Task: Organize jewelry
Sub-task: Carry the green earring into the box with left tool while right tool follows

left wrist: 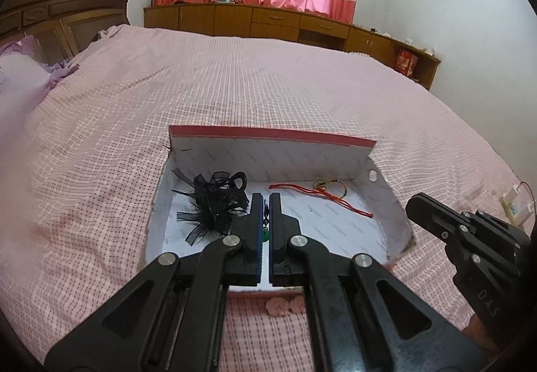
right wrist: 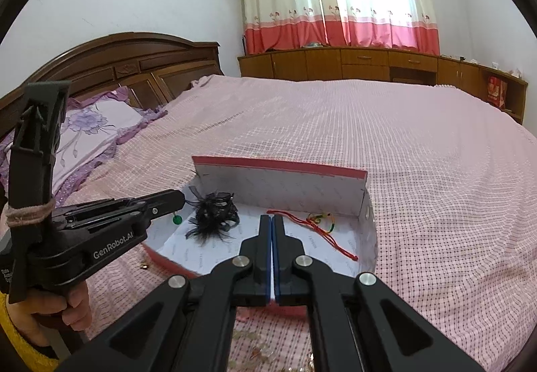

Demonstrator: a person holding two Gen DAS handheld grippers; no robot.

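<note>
An open box (left wrist: pixel 268 132), white inside with a red rim, lies on the pink bedspread. In it are a black feathery hair ornament (left wrist: pixel 214 200) on the left and a red cord bracelet (left wrist: pixel 322 195) with coloured beads at the back right. My left gripper (left wrist: pixel 265 195) hovers over the box's near left part, shut on the thin hook of a green bead earring (left wrist: pixel 265 235). The bead (right wrist: pixel 177 220) dangles below the left gripper (right wrist: pixel 181 197) in the right wrist view. My right gripper (right wrist: pixel 272 217) is shut with nothing in it, above the box's (right wrist: pixel 278 164) front edge.
A small white tag-like item (left wrist: pixel 513 207) with a red cord lies on the bedspread right of the box. A tiny gold piece (right wrist: pixel 144 266) lies left of the box. Pillows (right wrist: pixel 90 133) and a wooden headboard stand far left, low cabinets (right wrist: pixel 369 64) under the curtains.
</note>
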